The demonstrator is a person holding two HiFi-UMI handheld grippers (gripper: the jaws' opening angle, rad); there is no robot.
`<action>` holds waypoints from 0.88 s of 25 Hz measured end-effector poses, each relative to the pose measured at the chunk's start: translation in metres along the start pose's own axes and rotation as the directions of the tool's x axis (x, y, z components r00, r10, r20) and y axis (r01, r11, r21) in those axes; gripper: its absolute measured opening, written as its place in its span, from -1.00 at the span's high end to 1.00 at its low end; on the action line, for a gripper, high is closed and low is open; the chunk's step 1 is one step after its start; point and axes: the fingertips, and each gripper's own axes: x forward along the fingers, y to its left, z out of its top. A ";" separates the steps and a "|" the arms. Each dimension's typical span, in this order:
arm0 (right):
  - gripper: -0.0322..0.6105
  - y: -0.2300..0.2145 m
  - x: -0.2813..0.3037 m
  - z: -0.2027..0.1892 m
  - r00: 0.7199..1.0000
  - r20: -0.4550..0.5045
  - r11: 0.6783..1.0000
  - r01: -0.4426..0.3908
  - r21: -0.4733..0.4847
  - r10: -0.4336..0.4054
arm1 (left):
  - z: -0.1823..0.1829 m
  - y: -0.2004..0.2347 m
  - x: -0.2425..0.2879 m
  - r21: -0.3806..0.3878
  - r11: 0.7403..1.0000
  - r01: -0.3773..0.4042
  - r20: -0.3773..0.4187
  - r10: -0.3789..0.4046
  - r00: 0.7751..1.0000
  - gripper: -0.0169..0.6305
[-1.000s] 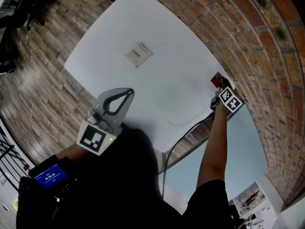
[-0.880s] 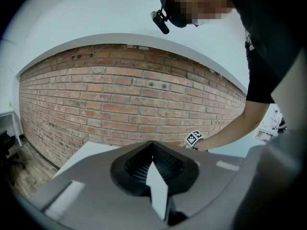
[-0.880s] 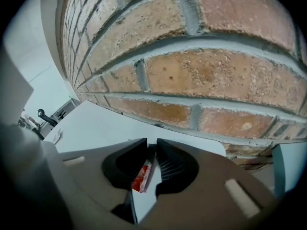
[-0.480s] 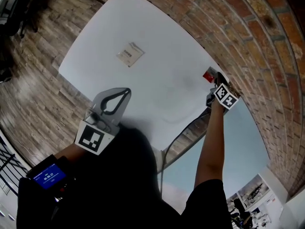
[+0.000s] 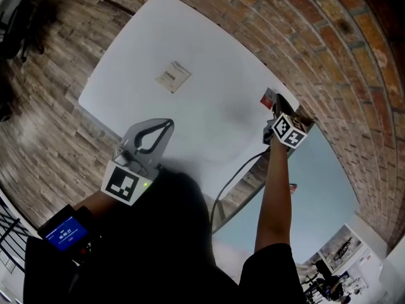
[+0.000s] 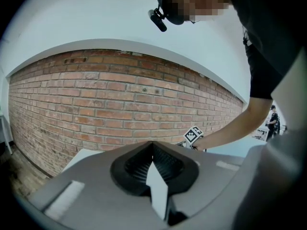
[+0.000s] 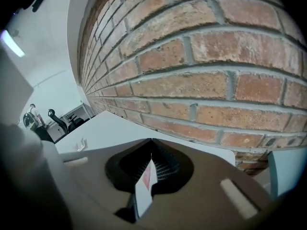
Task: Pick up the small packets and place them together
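1. The red-and-white packet was up off the table, at its far right corner close to the brick wall. It was pinched on edge in the right tongs, which were clenched tight on its lower part, with the printed end poking out past the tips.
2. It looked thin, flat and very light, more like a sachet than anything stiff. I'd expect it to bend or flutter rather than resist, and to slide out of a loose pinch. A firm bite well in from the edge seemed the safe hold, and it would sit flat more easily if lowered gently than if dropped.
3. The left tongs hovered over the near edge of the table, also closed. A thin white slip stood edge-on between their jaws, most likely another packet, though I couldn't read any print on it.
4. A tan packet lay flat by itself on the white table, well away from both tongs. To my eye it was the natural gathering spot for the others.
5. Lying that flat, it would be awkward to pick up, so I'd guess catching one lifted edge was the way in.
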 end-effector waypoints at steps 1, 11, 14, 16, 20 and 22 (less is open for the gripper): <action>0.89 0.000 -0.003 0.000 1.000 0.005 1.000 0.000 -0.007 0.000 | 0.000 -0.002 0.001 0.003 1.000 -0.002 0.003 0.002 1.000 0.95; 0.89 0.079 -0.015 -0.004 0.998 -0.005 0.997 -0.058 -0.060 0.058 | 0.005 0.043 -0.018 -0.023 0.999 -0.038 0.033 0.038 0.999 0.95; 0.89 0.131 -0.011 -0.009 0.996 -0.008 0.995 -0.086 -0.057 0.086 | 0.005 0.067 -0.039 -0.035 0.999 -0.036 0.049 0.038 0.998 0.95; 0.89 0.159 -0.007 -0.012 0.995 -0.008 0.994 -0.102 -0.042 0.101 | 0.004 0.080 -0.050 -0.041 0.999 -0.031 0.054 0.033 0.998 0.95; 0.89 0.192 0.000 -0.024 0.990 -0.023 0.990 -0.140 -0.010 0.139 | 0.001 0.088 -0.056 -0.047 0.999 -0.025 0.049 0.028 0.998 0.95; 0.89 0.215 0.007 -0.032 0.988 -0.032 0.989 -0.150 -0.004 0.150 | 0.000 0.100 -0.064 -0.045 0.999 -0.023 0.053 0.026 0.998 0.95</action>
